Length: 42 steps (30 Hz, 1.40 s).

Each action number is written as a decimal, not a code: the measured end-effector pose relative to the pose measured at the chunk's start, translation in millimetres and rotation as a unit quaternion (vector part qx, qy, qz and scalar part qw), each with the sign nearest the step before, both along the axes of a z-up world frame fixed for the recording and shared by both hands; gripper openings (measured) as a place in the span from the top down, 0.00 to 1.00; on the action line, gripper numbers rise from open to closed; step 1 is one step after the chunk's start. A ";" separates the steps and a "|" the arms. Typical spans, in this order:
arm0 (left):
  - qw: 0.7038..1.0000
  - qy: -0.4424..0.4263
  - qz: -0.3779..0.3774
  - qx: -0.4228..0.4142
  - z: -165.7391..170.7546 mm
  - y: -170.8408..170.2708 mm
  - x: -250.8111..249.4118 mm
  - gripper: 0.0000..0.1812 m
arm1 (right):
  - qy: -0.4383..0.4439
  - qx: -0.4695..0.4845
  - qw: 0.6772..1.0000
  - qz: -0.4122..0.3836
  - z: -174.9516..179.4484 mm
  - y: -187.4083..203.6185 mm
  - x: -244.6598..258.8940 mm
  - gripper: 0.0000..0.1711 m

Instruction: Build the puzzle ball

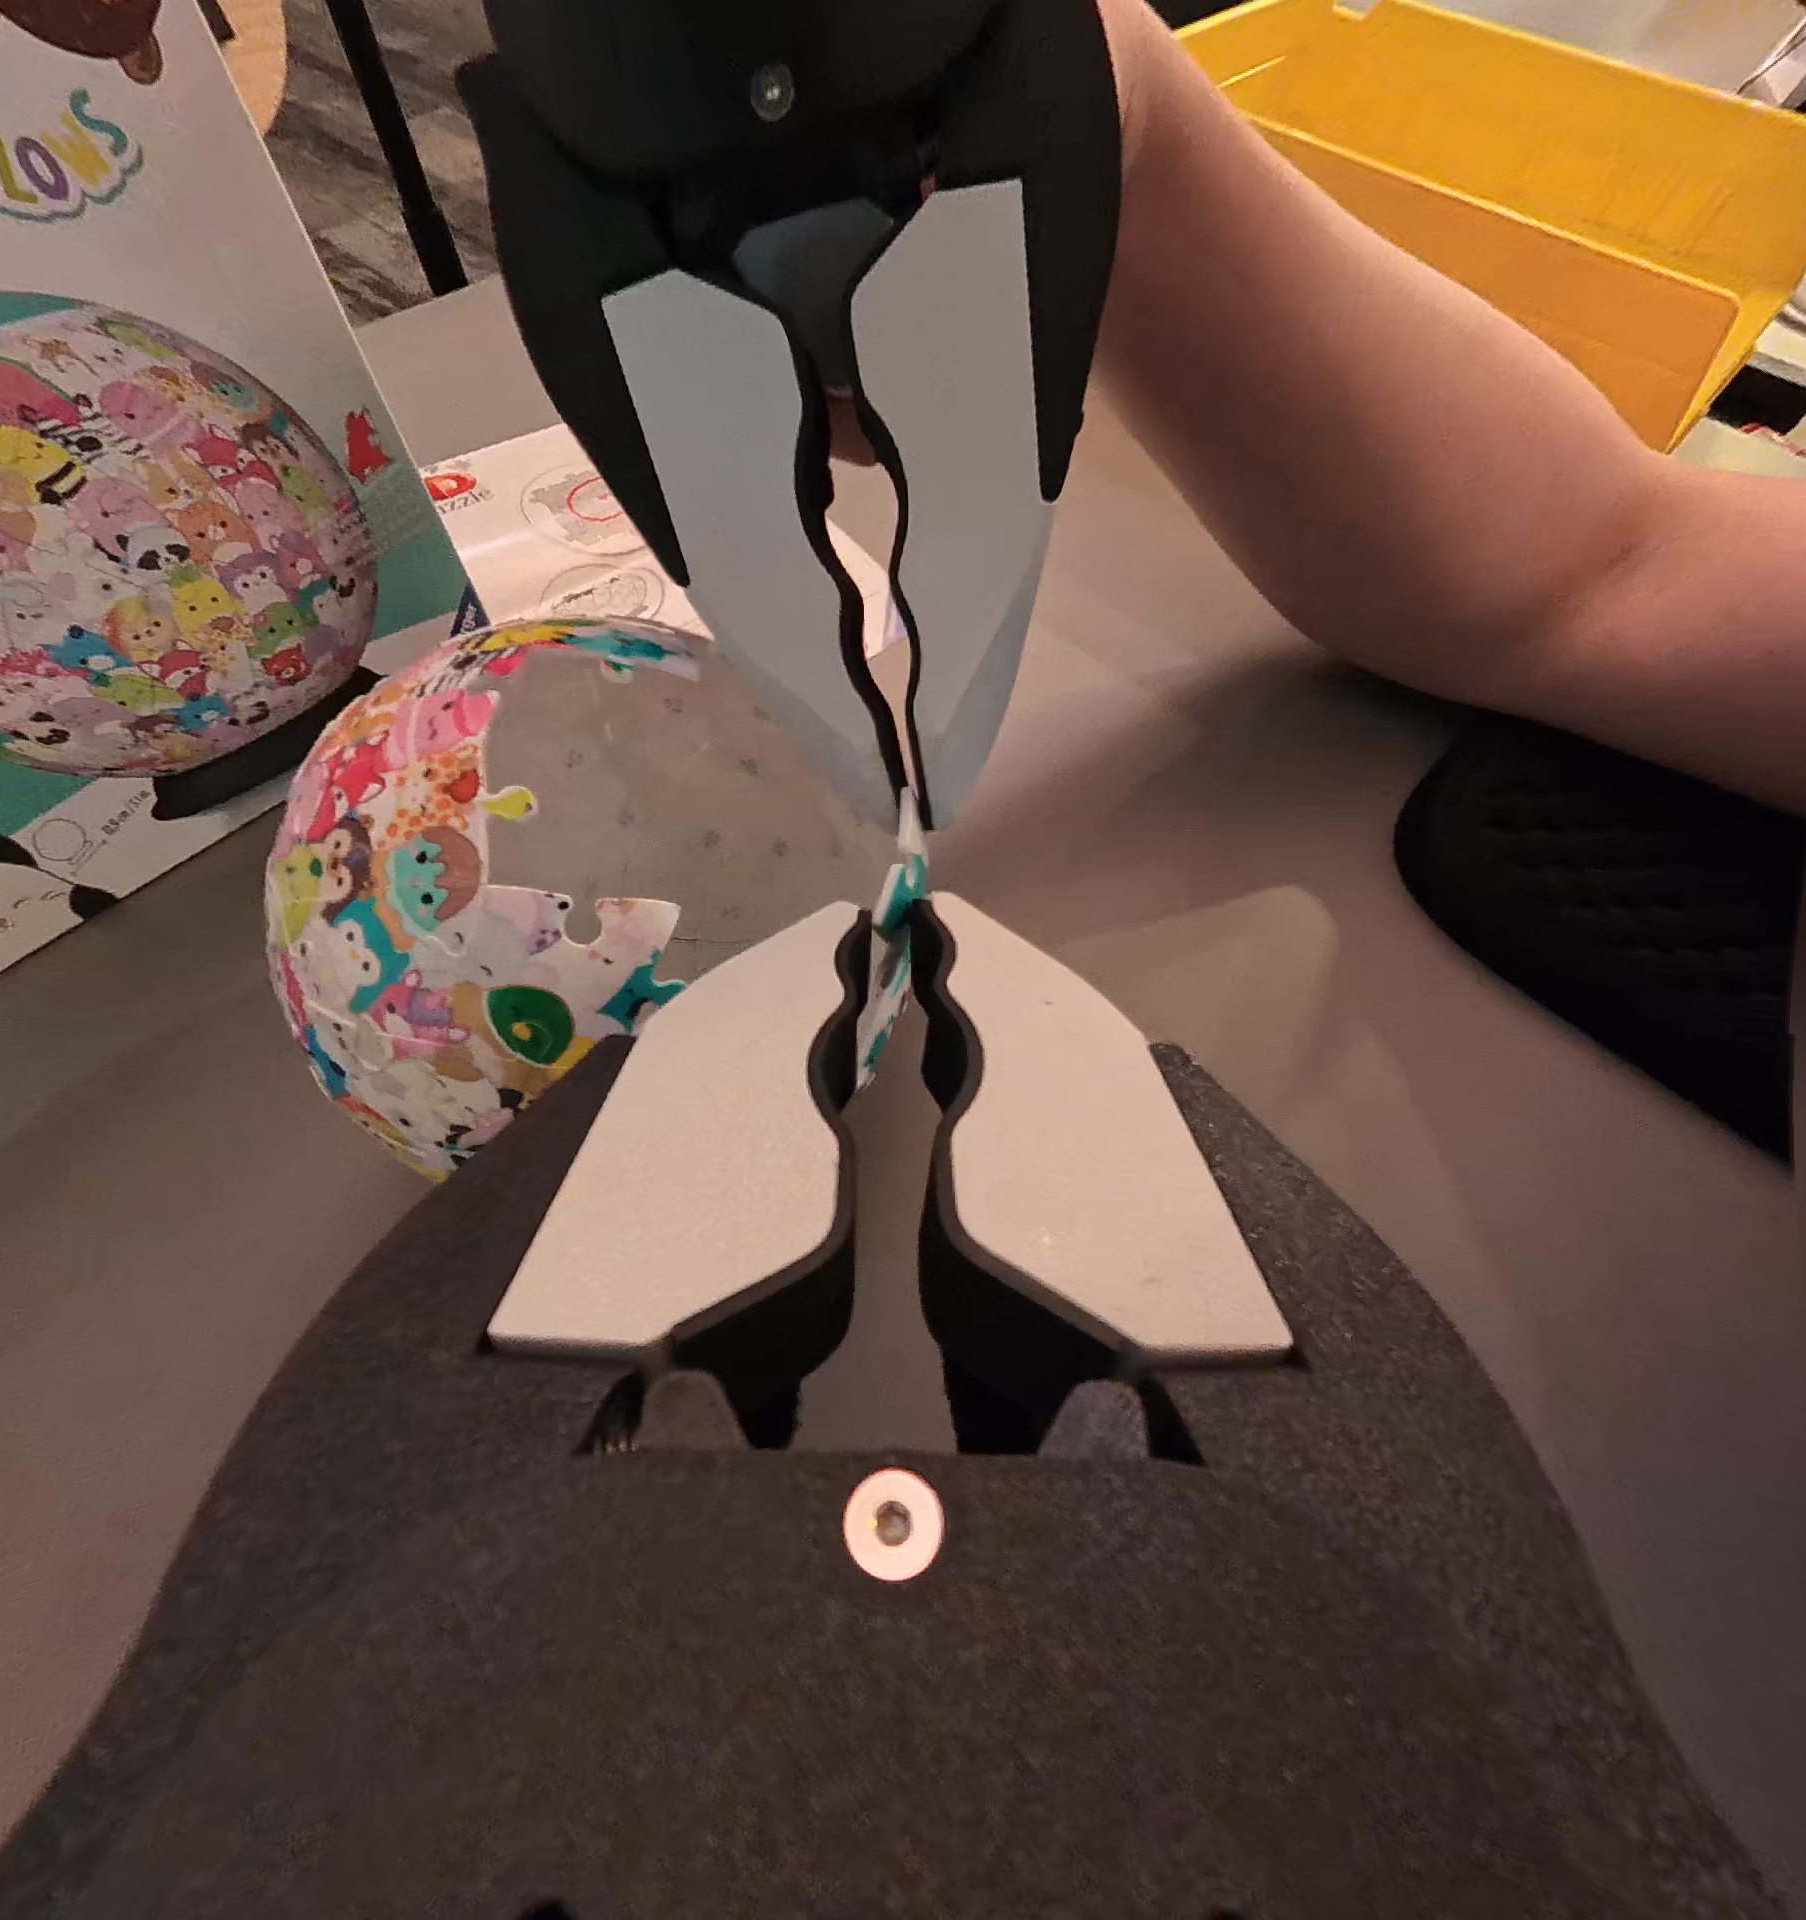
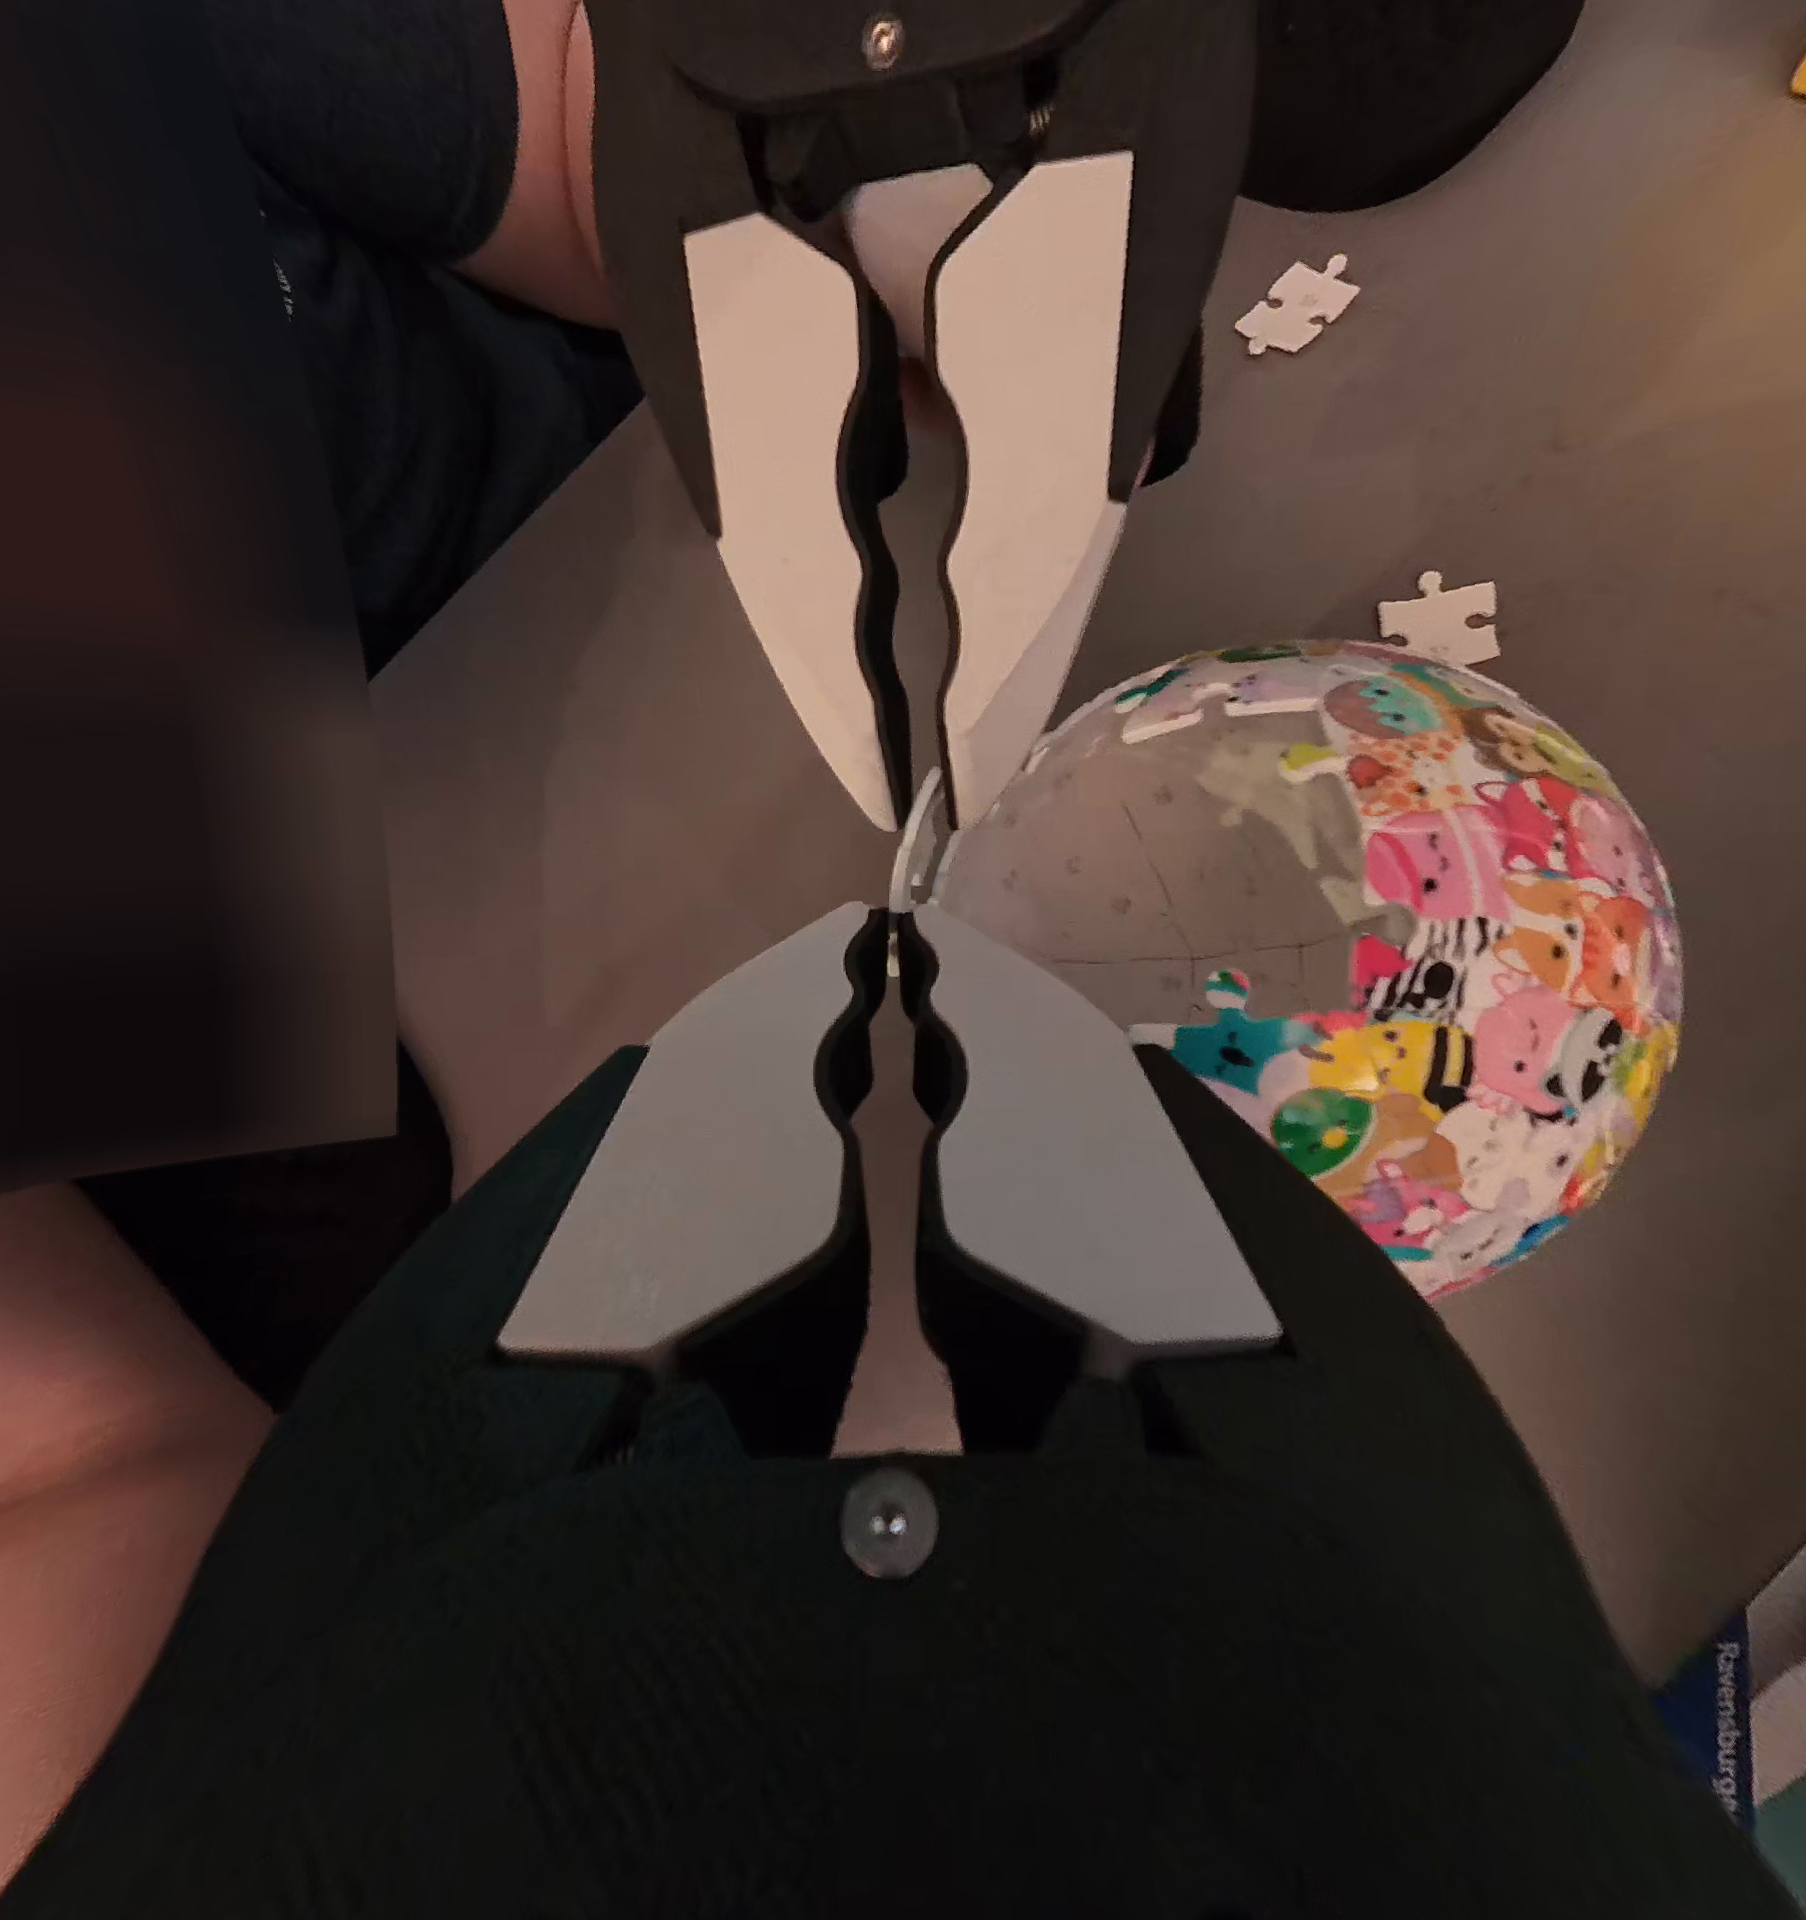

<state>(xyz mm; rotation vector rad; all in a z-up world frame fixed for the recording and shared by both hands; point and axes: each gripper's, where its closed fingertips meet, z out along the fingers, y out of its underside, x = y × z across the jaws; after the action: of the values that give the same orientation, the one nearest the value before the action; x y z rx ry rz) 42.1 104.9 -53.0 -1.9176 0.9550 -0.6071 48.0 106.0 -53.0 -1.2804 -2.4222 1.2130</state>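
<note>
A small curved puzzle piece [image 1: 897, 899] with a teal and white print is held between both grippers, above the table. My left gripper [image 1: 891, 920] is shut on its lower part. My right gripper [image 1: 911, 816] comes in from the top and is shut on its upper edge. In the right wrist view the piece [image 2: 914, 857] shows its white back between my right gripper [image 2: 894, 920] and my left gripper [image 2: 920, 816]. The partly built puzzle ball [image 1: 483, 883] lies on the table just beside them, with a large open gap showing its grey inside [image 2: 1398, 987].
The puzzle box [image 1: 99, 520] stands at the left, with an instruction sheet [image 1: 566, 520] behind the ball. A yellow bin [image 1: 1501, 208] is at the back right. Two loose white-backed pieces [image 2: 1294, 307] [image 2: 1439, 623] lie on the grey table. A person's forearm [image 1: 1398, 468] crosses the right side. My left and right fingertips are right by each other.
</note>
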 end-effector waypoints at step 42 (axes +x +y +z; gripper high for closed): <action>0.996 -0.071 0.002 -0.053 -1.8 3.5 -9.2 0.99 | -0.028 0.053 0.996 -0.070 -14.5 3.4 -22.3 0.95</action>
<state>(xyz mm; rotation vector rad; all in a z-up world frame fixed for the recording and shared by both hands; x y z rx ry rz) 32.9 108.3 -54.8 -1.9393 0.8421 -0.7939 25.7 109.4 -67.5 -1.4429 -2.3538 1.0127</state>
